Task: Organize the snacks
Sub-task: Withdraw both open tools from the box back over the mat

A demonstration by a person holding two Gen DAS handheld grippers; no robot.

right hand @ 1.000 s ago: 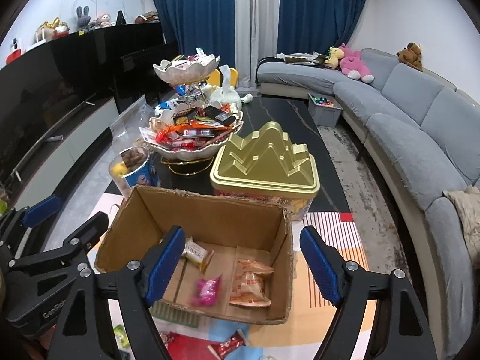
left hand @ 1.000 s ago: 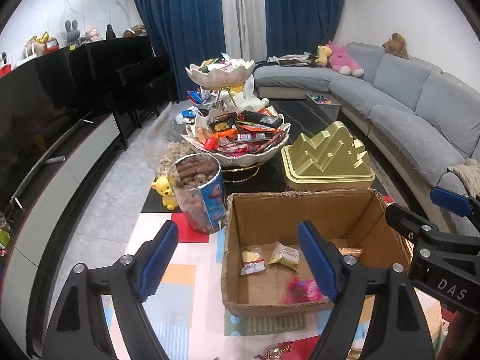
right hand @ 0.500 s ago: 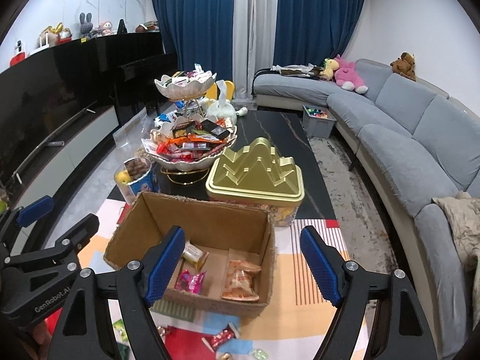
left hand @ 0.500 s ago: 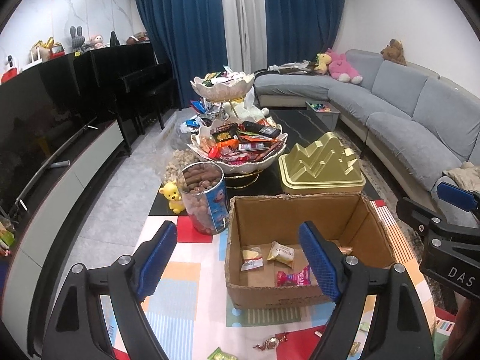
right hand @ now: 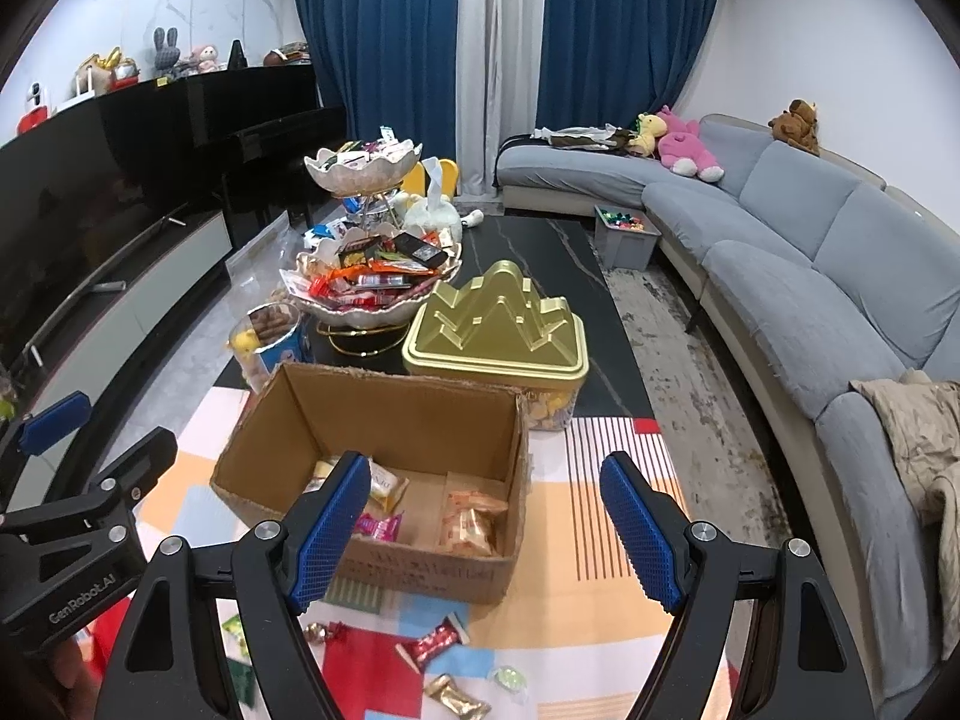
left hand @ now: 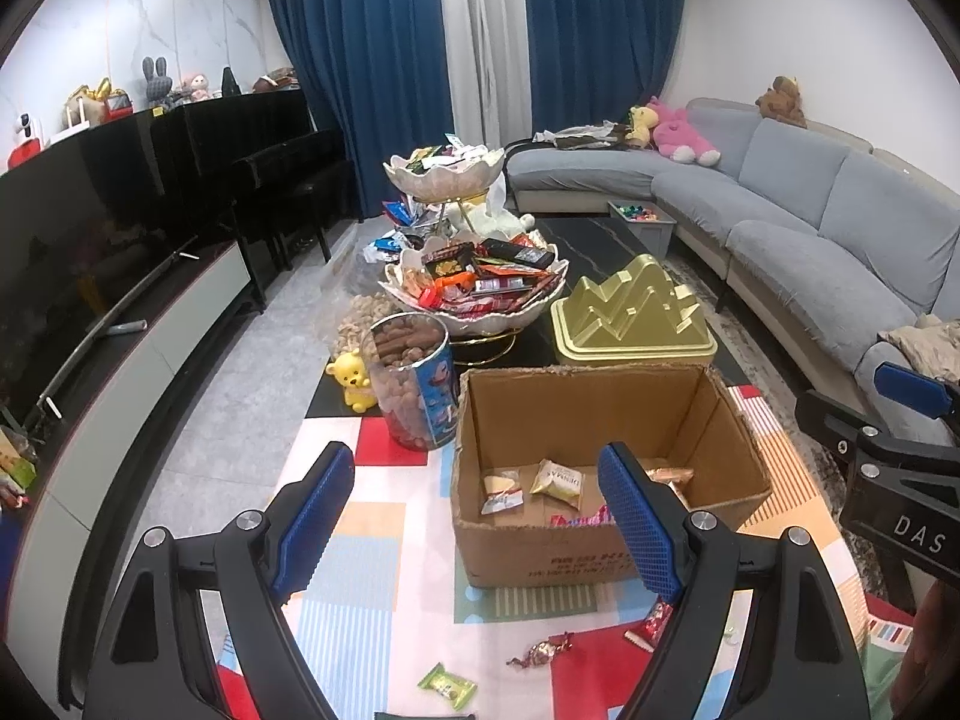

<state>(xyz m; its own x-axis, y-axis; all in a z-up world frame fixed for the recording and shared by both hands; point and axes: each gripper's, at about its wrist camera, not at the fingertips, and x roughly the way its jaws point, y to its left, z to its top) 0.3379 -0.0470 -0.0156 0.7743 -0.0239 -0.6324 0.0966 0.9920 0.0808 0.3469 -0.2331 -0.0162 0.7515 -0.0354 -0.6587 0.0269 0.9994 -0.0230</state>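
Note:
An open cardboard box (left hand: 606, 552) (right hand: 420, 564) stands on the patchwork mat and holds a few wrapped snacks, among them a pale packet (left hand: 559, 483), a pink candy (right hand: 377, 525) and an orange packet (right hand: 471, 522). Loose wrapped candies lie on the mat in front of the box: a green one (left hand: 447, 684), a red-gold one (left hand: 543, 649) and a red one (right hand: 435, 641). My left gripper (left hand: 480, 516) hangs open and empty above the mat, left of the box. My right gripper (right hand: 486, 531) is open and empty over the box's near right corner.
A two-tier bowl stand (left hand: 474, 276) heaped with snacks, a gold mountain-shaped tin (left hand: 633, 318) and a clear tub of brown snacks (left hand: 411, 384) stand behind the box. A grey sofa (right hand: 810, 252) curves along the right. A dark TV unit (left hand: 90, 276) lines the left.
Both grippers have drawn back and up from the box, which looks smaller and farther now. Loose candies on the mat have come into view. Both stay open.

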